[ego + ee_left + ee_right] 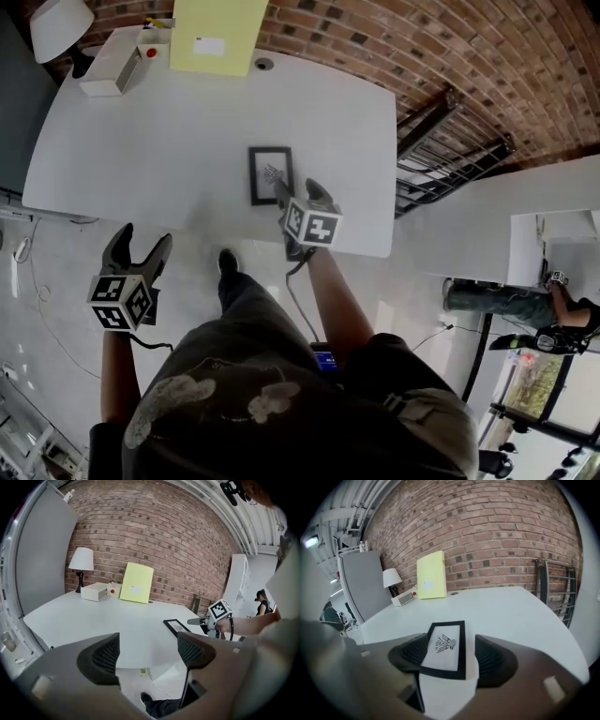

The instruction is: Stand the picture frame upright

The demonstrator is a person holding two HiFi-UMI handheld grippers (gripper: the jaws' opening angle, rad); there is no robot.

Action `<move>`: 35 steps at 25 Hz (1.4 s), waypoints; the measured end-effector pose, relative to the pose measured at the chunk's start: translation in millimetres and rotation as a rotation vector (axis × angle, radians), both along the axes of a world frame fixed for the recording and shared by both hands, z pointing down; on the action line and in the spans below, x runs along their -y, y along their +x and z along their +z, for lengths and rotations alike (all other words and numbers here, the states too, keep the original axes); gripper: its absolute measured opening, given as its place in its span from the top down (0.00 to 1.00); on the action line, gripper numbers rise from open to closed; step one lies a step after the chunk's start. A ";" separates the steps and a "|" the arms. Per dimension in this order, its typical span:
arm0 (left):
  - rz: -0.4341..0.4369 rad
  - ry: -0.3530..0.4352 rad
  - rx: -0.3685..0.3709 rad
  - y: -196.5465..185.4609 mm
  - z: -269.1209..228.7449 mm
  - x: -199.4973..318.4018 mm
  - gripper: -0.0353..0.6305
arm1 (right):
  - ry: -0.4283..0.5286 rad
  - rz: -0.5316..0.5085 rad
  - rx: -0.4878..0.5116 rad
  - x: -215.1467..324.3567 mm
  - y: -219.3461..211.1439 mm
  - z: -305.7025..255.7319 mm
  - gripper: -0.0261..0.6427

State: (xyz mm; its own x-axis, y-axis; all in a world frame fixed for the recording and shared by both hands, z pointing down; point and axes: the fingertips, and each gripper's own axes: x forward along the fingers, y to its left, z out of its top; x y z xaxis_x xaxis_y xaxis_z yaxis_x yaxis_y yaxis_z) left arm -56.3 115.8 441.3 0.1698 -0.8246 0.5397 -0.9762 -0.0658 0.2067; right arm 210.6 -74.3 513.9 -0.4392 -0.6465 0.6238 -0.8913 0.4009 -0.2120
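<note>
A small black picture frame [270, 174] with a white mat and a dark drawing lies flat on the white table [169, 141], close to its near edge. My right gripper [299, 193] is open at the frame's near end. In the right gripper view the frame [446, 648] lies between the two fingers and its near left corner covers the inner edge of the left one. Whether they touch I cannot tell. My left gripper [142, 236] hangs open and empty over the floor, off the table's near left side. From there I see the frame [177, 626] and the right gripper [199, 620].
At the table's far end stand a yellow board [217, 33], a white box [111, 61], a small box with a red button [153, 49] and a white lamp [58, 26]. A black metal rack [450, 155] leans on the brick wall to the right. A person [562, 314] stands far right.
</note>
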 end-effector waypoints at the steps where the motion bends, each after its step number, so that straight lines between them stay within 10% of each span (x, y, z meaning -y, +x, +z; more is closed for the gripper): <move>1: 0.009 -0.010 0.001 0.8 2.7 11.9 0.37 | -0.019 0.007 -0.008 6.8 1.0 8.7 0.50; 10: 0.057 -0.070 0.027 4.3 16.3 80.8 0.37 | -0.080 -0.037 -0.112 39.5 -0.8 51.4 0.51; 15: 0.083 -0.070 0.041 2.1 17.6 105.5 0.37 | -0.073 -0.050 -0.203 43.4 -0.1 59.1 0.72; 26: 0.236 -0.059 0.012 -6.4 18.7 155.8 0.37 | -0.198 0.021 -0.151 43.8 -4.4 60.0 0.85; 35: 0.416 -0.017 0.036 -43.9 10.2 190.5 0.37 | -0.022 -0.037 -0.228 58.8 -56.5 -1.9 0.85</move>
